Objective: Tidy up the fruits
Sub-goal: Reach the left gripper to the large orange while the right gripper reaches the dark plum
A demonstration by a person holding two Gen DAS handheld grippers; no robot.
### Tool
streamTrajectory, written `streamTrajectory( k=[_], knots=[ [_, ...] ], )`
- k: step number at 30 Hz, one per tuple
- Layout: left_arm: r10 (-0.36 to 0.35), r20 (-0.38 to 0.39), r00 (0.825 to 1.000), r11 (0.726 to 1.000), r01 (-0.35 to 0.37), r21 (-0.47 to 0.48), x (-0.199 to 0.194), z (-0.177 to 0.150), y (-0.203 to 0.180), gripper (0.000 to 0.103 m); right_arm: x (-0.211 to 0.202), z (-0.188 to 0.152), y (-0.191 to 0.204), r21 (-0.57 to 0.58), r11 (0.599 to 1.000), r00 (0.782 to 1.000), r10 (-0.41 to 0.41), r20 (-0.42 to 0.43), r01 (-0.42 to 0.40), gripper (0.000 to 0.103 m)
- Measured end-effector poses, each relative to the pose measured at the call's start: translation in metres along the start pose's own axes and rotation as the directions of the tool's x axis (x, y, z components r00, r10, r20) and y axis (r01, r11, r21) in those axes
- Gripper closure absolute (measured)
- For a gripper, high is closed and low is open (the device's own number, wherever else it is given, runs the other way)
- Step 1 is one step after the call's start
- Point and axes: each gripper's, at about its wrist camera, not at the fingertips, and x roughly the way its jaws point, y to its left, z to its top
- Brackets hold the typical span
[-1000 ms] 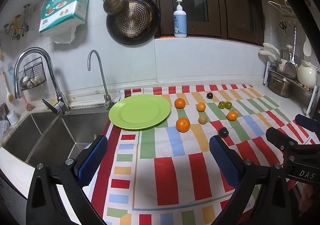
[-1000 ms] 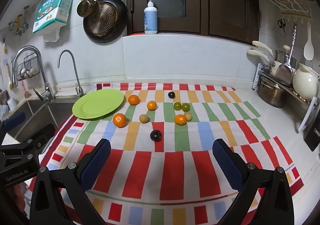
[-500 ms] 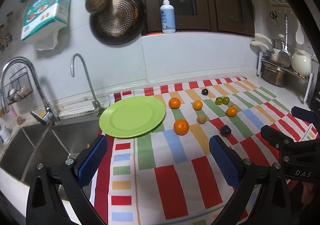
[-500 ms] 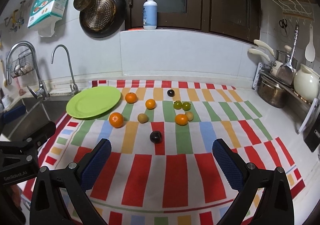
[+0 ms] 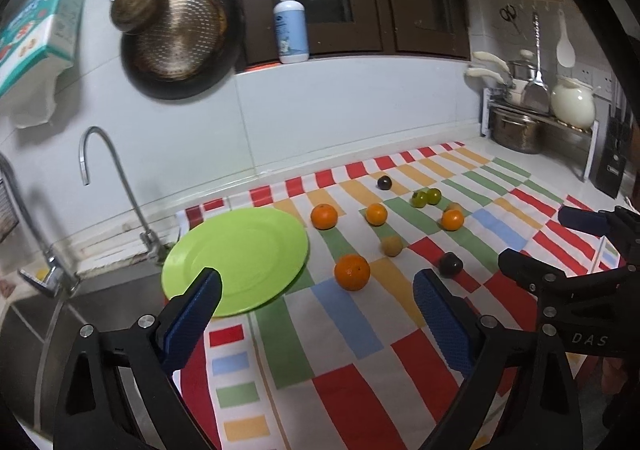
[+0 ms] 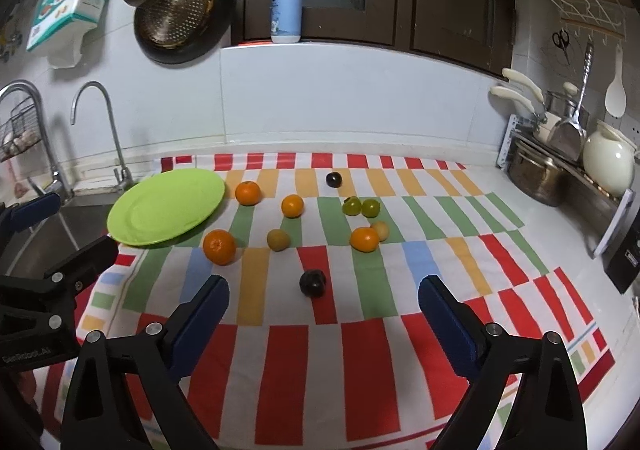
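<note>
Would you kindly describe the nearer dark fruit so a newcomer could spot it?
Start at the striped cloth right of the green plate. The dark plum lies alone on a red stripe, nearest the viewer; the other dark fruit sits at the back.

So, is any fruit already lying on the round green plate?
No, the round green plate is bare; all fruits lie on the striped cloth.

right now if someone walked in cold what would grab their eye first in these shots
Probably the striped cloth in red, green, orange and blue covering the counter, with small fruits scattered over its far half. Next, the empty lime-green plate at the cloth's left edge by the sink, and the open left gripper and right gripper hovering in front.
</note>
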Motion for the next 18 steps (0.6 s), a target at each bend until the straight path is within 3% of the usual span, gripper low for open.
streamTrajectory(
  k=[10, 18],
  knots=[
    [-0.051, -0.055, 0.997, 0.998, 0.053, 0.030, 0.036, 0.000, -0.003, 0.015, 0.027, 0.000, 0.005, -0.015, 1.000, 0.999, -0.012, -0.048, 0.012, 0.017],
    [-0.011, -0.110, 0.994, 1.000, 0.012, 0.013, 0.065, 0.001, -0.013, 0.019, 0.063, 0.000, -0.001, -0.074, 0.996, 0.994, 0.048, -0.095, -0.055, 0.032]
  ],
)
